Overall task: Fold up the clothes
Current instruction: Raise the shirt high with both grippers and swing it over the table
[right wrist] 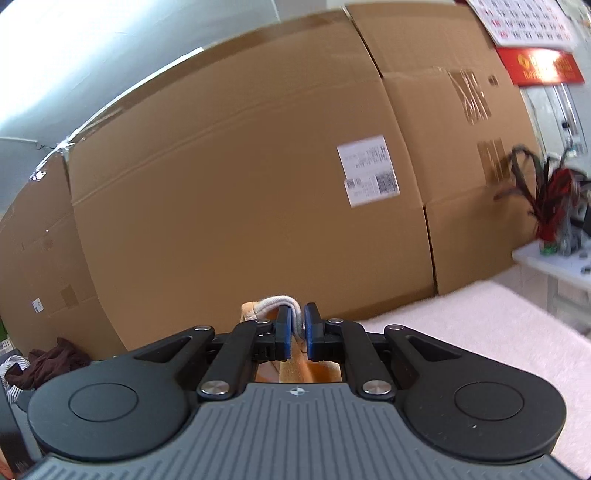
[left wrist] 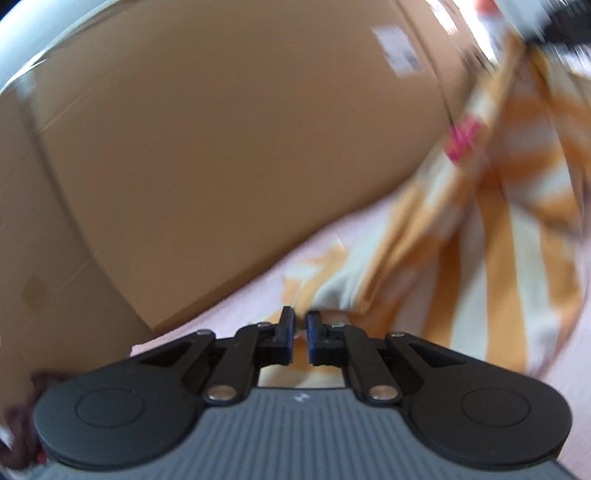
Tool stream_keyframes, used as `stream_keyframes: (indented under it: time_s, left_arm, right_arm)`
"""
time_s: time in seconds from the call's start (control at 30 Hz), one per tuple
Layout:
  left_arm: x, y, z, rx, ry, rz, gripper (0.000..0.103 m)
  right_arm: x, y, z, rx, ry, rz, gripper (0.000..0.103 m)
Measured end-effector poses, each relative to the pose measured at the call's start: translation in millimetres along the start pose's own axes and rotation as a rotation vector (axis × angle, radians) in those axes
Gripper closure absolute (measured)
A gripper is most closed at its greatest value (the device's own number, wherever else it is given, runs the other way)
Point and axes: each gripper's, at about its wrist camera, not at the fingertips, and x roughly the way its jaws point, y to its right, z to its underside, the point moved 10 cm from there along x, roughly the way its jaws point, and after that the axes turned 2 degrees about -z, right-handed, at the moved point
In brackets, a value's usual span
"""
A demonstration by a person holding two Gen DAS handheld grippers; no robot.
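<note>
Hanging in loose folds at the right of the left wrist view was one orange-and-cream striped garment (left wrist: pixel 491 236), soft and crumpled, with a pink mark on it. Its lower part trailed down onto a pale pink, fuzzy surface (left wrist: pixel 236 310) and ran under the left gripper (left wrist: pixel 300 332).

Two grippers were in use, each with two black fingers faced with blue pads. The left gripper's fingers (left wrist: pixel 286 334) stood almost together, leaving a narrow slit. Striped cloth lay just below and behind them, but motion blur hid whether any of it was pinched, so I could not tell its hold.

The right gripper (right wrist: pixel 298 330) was pressed onto a cream, ribbed edge of the same garment (right wrist: pixel 277 302), which looped up over the left fingertip (right wrist: pixel 284 328); orange fabric showed beneath the jaws. In the blurred top right corner of the left wrist view a dark shape held the cloth up, probably this gripper.

Behind stood at least three large brown cardboard boxes (right wrist: pixel 240 177), flat-sided and creased, one bearing a white printed label (right wrist: pixel 369 171). A dark brown heap of cloth (right wrist: pixel 51 363) lay at the lower left of the right wrist view. At the far right one white table (right wrist: pixel 546 260) carried a red pot of dark fronds (right wrist: pixel 550 206), and one calendar (right wrist: pixel 528 26) hung above it.
</note>
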Motion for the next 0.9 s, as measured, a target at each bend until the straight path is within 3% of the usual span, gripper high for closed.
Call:
stream_keyframes:
  time_s: [0.13, 0.3, 0.47, 0.63, 0.9]
  left_arm:
    - [-35.6, -29.5, -54.4, -0.112, 0.162, -0.051, 0.098]
    - [-108.0, -70.2, -139.5, -0.251, 0.365, -0.098, 0.098]
    - [-189.3, -99.1, -212.8, -0.294, 0.541, -0.159, 0.097]
    - [-234.0, -104.0, -257.4, -0.273, 0.6, -0.236, 0.098]
    - [-287.0, -113.9, -303.9, -0.235, 0.648, -0.343, 0.097]
  right_arm:
    - [-24.9, -18.7, -38.6, -0.047, 0.088, -0.031, 0.096]
    - [-69.1, -45.0, -105.0, -0.107, 0.242, -0.087, 0.096]
    - [-115.5, -70.5, -166.3, -0.147, 0.374, -0.121, 0.098]
    - [-136.2, -92.7, -198.8, -0.233, 0.441, -0.085, 0.099]
    - [-158.5, -97.5, -235.2, -0.147, 0.476, -0.137, 0.099]
